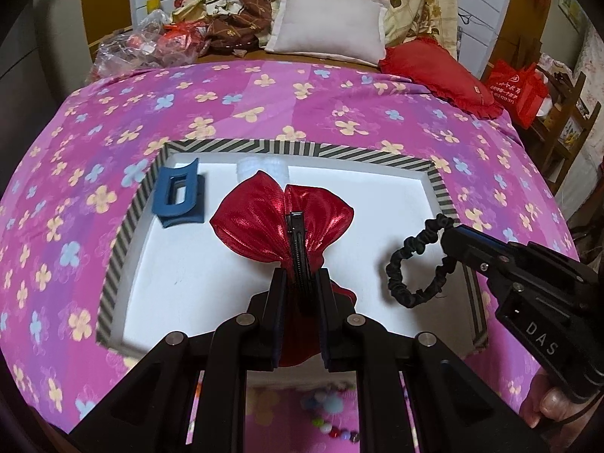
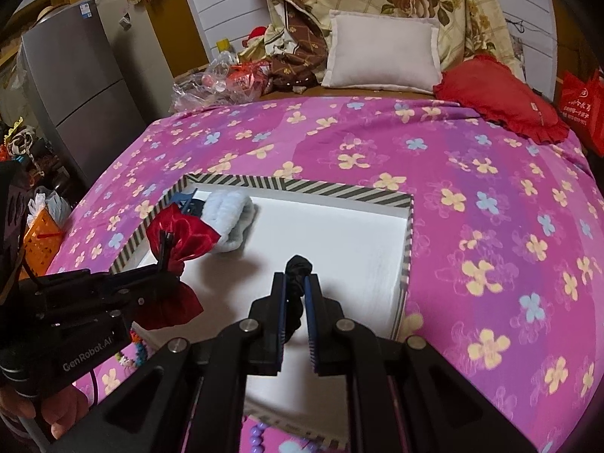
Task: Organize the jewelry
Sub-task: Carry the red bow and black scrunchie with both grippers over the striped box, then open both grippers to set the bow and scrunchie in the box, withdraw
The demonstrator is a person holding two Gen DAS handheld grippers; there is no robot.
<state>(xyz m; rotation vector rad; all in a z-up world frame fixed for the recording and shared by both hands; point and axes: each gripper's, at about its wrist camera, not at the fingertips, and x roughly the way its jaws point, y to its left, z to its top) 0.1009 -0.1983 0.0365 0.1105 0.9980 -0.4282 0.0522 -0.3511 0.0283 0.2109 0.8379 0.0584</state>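
The bed [image 1: 264, 90], under a pink flowered cover, carries a striped-rimmed white tray [image 1: 124, 226] near its front edge; the left claw [image 1: 301, 283] is clamped on a red bow clip [image 1: 264, 219] above the tray's middle; the right claw [image 2: 295, 287] is clamped on a black scrunchie [image 1: 415, 260] near the tray's right edge. Only the right view shows the pale fluffy band [image 2: 234, 219] clearly; only the left shows the blue claw clip [image 1: 177, 196] whole, at the tray's far-left corner. Legible: "DAS", "GenRobot.AI".

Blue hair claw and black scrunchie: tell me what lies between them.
The red bow clip, held by the left gripper, sits between blue hair claw and black scrunchie, in the left wrist view.
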